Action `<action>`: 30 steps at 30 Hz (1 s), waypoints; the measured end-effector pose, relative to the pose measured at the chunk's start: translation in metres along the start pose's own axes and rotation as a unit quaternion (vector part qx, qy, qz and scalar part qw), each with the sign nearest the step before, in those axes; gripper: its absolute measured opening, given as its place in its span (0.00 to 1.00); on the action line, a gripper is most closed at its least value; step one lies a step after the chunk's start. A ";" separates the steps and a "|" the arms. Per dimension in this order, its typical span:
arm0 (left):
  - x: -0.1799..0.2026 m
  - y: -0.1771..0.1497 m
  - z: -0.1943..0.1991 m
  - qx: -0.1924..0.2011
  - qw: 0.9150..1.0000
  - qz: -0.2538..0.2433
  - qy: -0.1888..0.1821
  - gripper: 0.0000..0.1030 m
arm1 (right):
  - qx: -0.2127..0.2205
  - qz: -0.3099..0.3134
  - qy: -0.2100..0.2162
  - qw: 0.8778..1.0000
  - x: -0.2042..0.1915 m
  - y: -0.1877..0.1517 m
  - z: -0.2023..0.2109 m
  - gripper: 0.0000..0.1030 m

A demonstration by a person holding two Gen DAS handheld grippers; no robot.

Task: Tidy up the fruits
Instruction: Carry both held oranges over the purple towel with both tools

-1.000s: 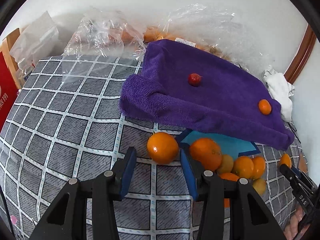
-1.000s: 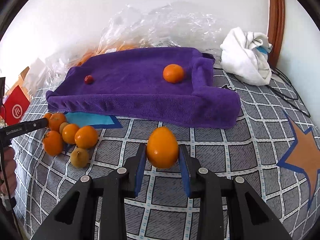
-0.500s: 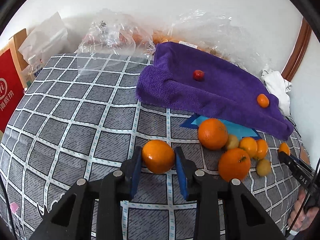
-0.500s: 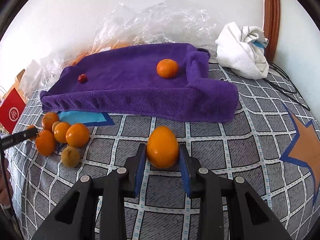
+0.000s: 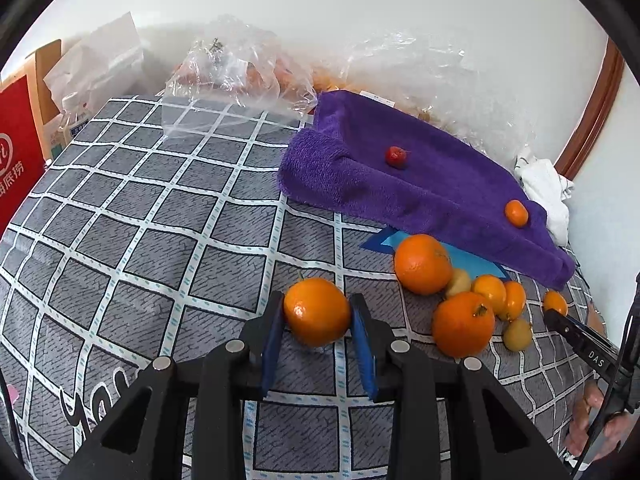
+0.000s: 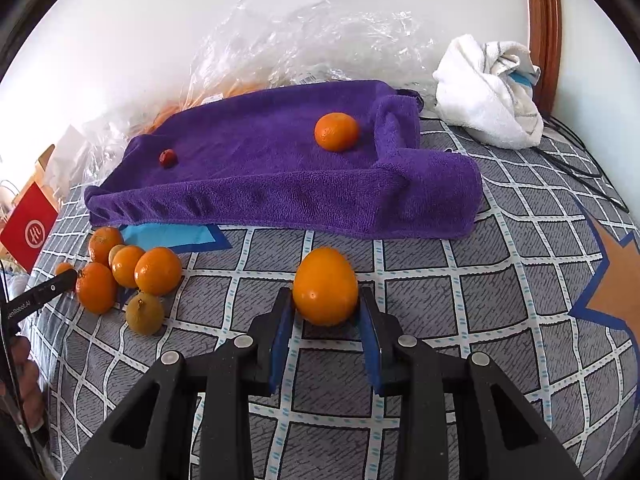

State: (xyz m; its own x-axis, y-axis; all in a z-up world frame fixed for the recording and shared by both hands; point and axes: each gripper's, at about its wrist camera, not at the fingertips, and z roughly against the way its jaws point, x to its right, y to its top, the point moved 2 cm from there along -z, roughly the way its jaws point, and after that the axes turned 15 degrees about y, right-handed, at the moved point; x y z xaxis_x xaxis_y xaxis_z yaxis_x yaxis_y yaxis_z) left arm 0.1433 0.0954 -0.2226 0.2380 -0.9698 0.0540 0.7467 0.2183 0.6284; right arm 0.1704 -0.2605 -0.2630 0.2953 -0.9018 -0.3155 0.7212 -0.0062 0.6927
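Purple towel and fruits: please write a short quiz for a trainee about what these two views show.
1. True or false: both the left tool and the right tool grip an orange fruit.
2. How many fruits lie on the purple towel?
A) one B) two C) four
3. Fill in: the white cloth lies ____ the towel's right end, near the wooden frame.

Key
1. True: left orange, right orange.
2. B: a small red fruit and a mandarin.
3. beyond
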 end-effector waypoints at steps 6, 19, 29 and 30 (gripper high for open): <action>0.002 0.000 0.001 0.001 1.000 -0.008 0.009 0.30 | -0.002 0.002 0.004 1.000 0.001 0.000 0.001 0.32; 0.003 0.000 0.001 0.001 1.000 -0.010 0.010 0.30 | 0.009 -0.014 -0.009 1.000 0.001 0.009 -0.006 0.31; -0.003 0.000 0.001 0.001 1.000 0.011 -0.017 0.30 | 0.019 0.015 0.020 0.999 -0.011 0.002 0.004 0.31; -0.004 0.000 0.002 0.002 1.000 0.015 -0.022 0.29 | 0.020 0.016 0.019 0.999 -0.012 0.002 0.005 0.31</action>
State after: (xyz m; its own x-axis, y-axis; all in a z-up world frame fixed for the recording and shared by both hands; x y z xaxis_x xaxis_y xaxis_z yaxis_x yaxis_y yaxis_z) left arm 0.1411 0.0986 -0.2218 0.2322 -0.9668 0.1069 0.7370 0.2466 0.6293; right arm 0.1655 -0.2515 -0.2548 0.3426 -0.8847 -0.3162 0.6851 0.0049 0.7284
